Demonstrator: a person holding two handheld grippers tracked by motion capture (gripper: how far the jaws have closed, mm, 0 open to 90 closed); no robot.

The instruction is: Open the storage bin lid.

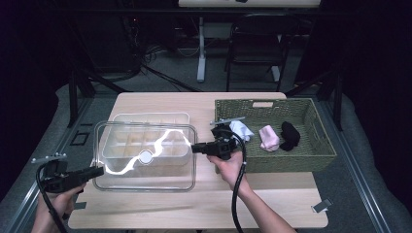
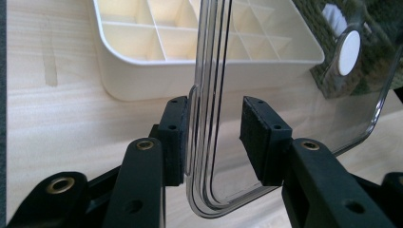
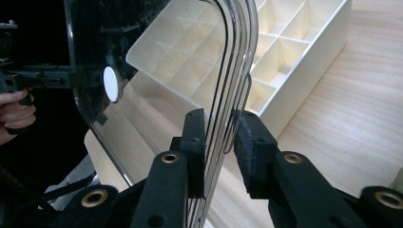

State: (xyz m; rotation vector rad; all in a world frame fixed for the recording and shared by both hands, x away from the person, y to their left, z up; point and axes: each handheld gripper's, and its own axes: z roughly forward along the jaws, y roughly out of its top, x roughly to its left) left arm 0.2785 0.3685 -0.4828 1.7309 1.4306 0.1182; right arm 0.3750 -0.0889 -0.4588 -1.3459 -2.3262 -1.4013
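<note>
Nearest the person, at the counter's (image 1: 204,213) front edge, the left gripper (image 1: 94,171) reaches in from the left and the right gripper (image 1: 197,148) from the right, each held in a hand. Between them they carry a clear lid (image 1: 145,155) by its two short ends.

In the left gripper view, the lid's rim (image 2: 204,142) stands between the two black pads (image 2: 173,142). One pad lies against the rim's lip; the other stands a little off the clear sheet, so I cannot tell whether this gripper is truly clamped or only cradling the edge.

In the right gripper view, the rim (image 3: 223,137) again sits between the pads (image 3: 197,147), which are close on either side of it; the gripper is closed on the lid's edge.

The lid hangs above the counter, roughly level and slightly lower on the left, with a white round knob (image 1: 145,156) at its middle. It overlaps the front part of a white tray (image 1: 150,128) split into many small compartments, which sits on the counter just behind and beneath it.

To the right, just beside the right gripper, is a green woven basket (image 1: 291,162). Inside it lie a white cloth (image 1: 241,130), a pink cloth (image 1: 268,138) and a black cloth (image 1: 289,135), side by side.

Beyond the counter, a dark chair (image 1: 255,48) and a table leg (image 1: 201,48) stand on the floor.
</note>
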